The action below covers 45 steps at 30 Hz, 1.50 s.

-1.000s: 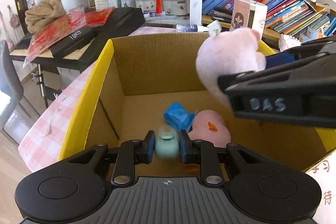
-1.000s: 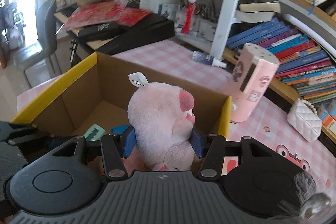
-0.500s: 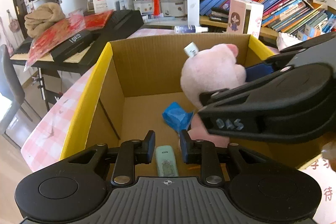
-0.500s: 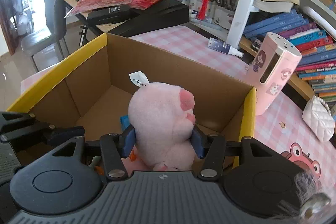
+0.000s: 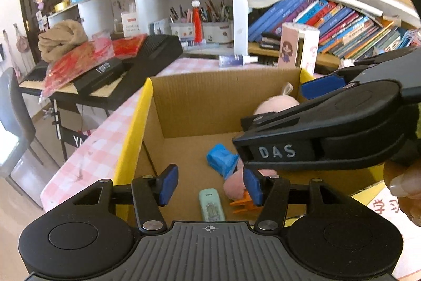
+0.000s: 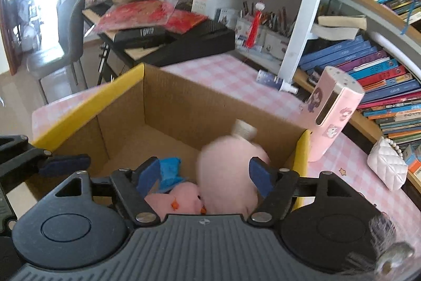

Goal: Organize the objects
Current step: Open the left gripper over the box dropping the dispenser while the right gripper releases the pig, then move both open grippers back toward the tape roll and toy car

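An open cardboard box (image 5: 226,96) with yellow rims stands on the pink checked table; it also shows in the right wrist view (image 6: 168,107). Inside lie a mint green remote-like item (image 5: 211,204), a blue crumpled thing (image 5: 222,158), a small pink plush with orange feet (image 6: 172,198) and the larger pink plush pig (image 6: 226,167), blurred and free between the right fingers. My left gripper (image 5: 209,185) is open above the green item. My right gripper (image 6: 204,175) is open over the box's right side.
A pink cartoon-printed cylinder box (image 6: 331,115) stands just beyond the box. A white quilted purse (image 6: 388,165) lies at the right. A spray bottle (image 6: 273,80) lies near the bookshelf. A black keyboard case (image 5: 126,67) and a chair (image 6: 65,30) are on the left.
My left gripper opened and dropped the green item onto the box floor. My right gripper lowered the pink pig into the box and opened, releasing it.
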{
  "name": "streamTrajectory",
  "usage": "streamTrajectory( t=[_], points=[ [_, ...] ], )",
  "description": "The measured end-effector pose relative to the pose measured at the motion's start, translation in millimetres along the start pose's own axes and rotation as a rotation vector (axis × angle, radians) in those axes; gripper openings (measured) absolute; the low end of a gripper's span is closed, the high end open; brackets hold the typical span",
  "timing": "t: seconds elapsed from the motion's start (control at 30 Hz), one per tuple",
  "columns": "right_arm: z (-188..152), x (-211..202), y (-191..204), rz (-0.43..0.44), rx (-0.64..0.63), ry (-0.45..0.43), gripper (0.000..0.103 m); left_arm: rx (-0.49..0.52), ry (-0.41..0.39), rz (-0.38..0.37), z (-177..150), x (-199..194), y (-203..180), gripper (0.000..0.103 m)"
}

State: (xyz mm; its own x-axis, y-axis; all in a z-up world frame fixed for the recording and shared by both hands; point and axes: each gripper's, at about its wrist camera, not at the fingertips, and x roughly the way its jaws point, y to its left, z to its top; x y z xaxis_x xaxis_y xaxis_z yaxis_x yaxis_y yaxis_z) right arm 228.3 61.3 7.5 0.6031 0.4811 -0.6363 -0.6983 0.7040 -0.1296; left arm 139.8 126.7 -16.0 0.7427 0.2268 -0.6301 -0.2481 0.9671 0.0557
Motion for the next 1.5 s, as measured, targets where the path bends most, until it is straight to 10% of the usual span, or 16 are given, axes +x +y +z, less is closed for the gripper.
streamTrajectory(
  t=[0.63, 1.5],
  points=[
    [-47, -105, 10, -0.239, 0.12, -0.17, 0.076, -0.114, -0.074, 0.029, -31, -66, 27, 0.071],
    [-164, -169, 85, -0.315, 0.235, 0.02, 0.079, 0.024, 0.015, -0.051, -111, -134, 18, 0.083]
  ],
)
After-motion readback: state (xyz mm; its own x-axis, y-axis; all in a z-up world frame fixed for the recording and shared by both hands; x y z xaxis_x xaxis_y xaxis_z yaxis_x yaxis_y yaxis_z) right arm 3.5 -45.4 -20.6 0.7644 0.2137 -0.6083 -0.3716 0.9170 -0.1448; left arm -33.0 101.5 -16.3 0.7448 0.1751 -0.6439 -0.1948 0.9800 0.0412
